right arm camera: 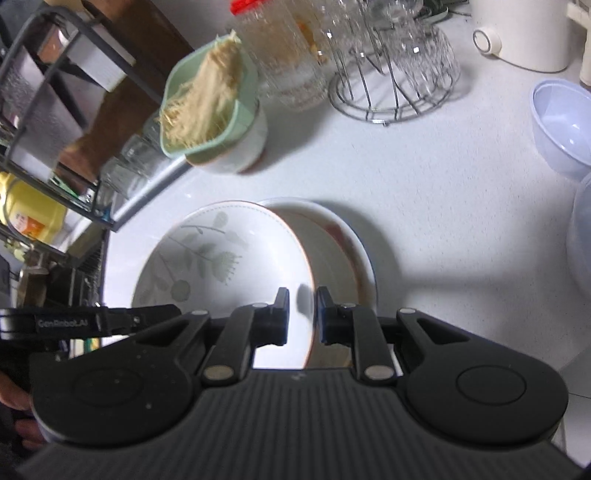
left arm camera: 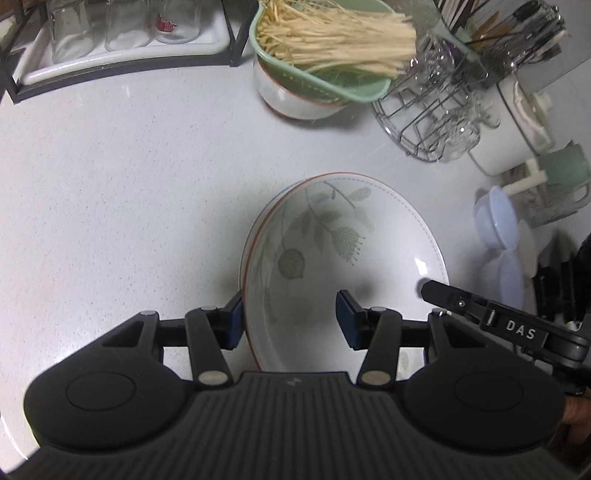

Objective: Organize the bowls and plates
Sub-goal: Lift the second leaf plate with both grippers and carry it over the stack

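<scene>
Both black two-finger grippers sit nearest, each on the rim of the same white ceramic plate with a green leaf print and thin red edge (left arm camera: 343, 266).

Left gripper (left arm camera: 293, 319): jaws roughly half spread, straddling the plate's left rim, one blue pad outside, one inside over the plate's well. Cannot tell whether the pads actually press the rim.

Right gripper (right arm camera: 302, 315): jaws nearly pressed together, pinching the plate's right rim, which runs through the narrow gap between the pads.

White speckled countertop (left arm camera: 129, 192) extends ahead of both sets of jaws. A second white dish with a reddish marking (right arm camera: 343, 251) lies under the leaf plate, showing just right of the right jaws.

Well ahead of the jaws: black-framed rack of upturned clear glasses (left arm camera: 122, 33); wire stand of glassware (left arm camera: 436, 122); white pot (left arm camera: 517, 122); mint-green colander of pale noodle-like strands (left arm camera: 325, 48) sitting in a white bowl (left arm camera: 295, 99). Pale blue plastic bowl (right arm camera: 561, 125) off to the right of the jaws.
</scene>
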